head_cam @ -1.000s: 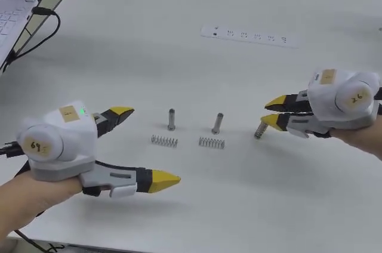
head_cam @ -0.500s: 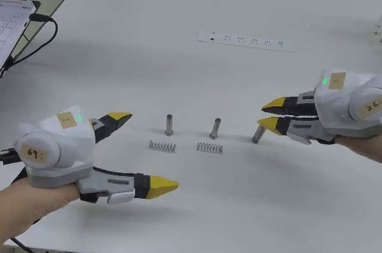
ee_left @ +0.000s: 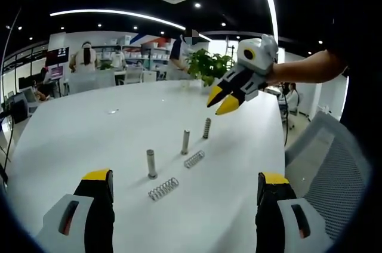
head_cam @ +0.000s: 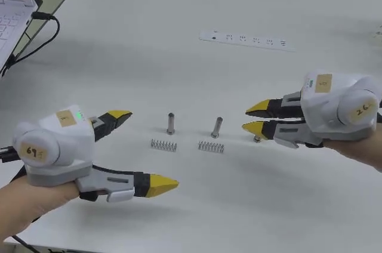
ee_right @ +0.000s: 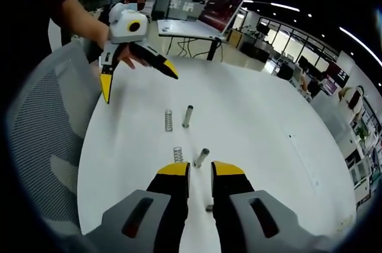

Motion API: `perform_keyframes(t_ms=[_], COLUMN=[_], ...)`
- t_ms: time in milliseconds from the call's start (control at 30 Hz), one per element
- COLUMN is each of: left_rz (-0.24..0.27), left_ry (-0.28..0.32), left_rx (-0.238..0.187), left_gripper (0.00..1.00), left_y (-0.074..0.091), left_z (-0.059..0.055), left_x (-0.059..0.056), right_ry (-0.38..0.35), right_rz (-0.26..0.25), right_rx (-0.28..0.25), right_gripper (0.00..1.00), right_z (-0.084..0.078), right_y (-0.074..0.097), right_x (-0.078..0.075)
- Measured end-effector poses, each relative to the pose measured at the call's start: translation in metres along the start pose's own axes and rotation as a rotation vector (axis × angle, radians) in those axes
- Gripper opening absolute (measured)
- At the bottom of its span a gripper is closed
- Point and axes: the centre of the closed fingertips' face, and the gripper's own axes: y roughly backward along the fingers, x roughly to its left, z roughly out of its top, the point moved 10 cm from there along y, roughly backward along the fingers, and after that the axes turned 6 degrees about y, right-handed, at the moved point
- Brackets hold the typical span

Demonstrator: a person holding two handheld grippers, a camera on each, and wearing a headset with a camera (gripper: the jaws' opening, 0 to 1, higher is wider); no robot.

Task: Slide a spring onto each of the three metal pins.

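— Bright open-plan office behind, white workbench [head_cam: 179,56] in front. Counting three short upright steel pins in a row: left metal pin [head_cam: 171,123], middle metal pin [head_cam: 217,126], right metal pin [ee_left: 207,127].

— Any sprung yet?

— Seems so for the right one only. Looks wrapped in coils in the left gripper view, though mostly hidden behind yellow tips in the head view. Cannot call it fully seated.

— And the other two?

— Bare, both. Lying flat just in front of them: left loose coil spring [head_cam: 163,144] and middle loose coil spring [head_cam: 211,146], each near its pin, touching neither.

— Claws?

— Spread wide on the left yellow-tipped gripper [head_cam: 145,149], holding nothing, hovering toward the front edge, well apart from the parts. Nearly together on the right yellow-tipped gripper [head_cam: 253,117], with only a narrow gap and nothing clamped. Hangs just above the right pin.

— So how far along?

— Roughly a third done, at a guess. Left to do: pick up each loose spring, then thread it over the bare pin beside it.
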Motion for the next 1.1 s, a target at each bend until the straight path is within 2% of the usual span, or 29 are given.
perform_keyframes(t_ms=[533, 900, 1100], left_rz=[0.004, 0.008, 0.010], left_ry=[0.001, 0.002, 0.006], left_rx=[0.004, 0.006, 0.009], left_gripper=[0.98, 0.98, 0.98], left_y=[0.002, 0.003, 0.005], left_z=[-0.001, -0.003, -0.005], left_x=[0.000, 0.001, 0.002], right_ry=[0.006, 0.034, 0.017], right_rz=[0.052, 0.111, 0.129], right_rx=[-0.021, 0.041, 0.072], right_gripper=[0.13, 0.12, 0.12], right_z=[0.011, 0.005, -0.001], right_y=[-0.021, -0.043, -0.054], right_x=[0.017, 0.023, 0.022])
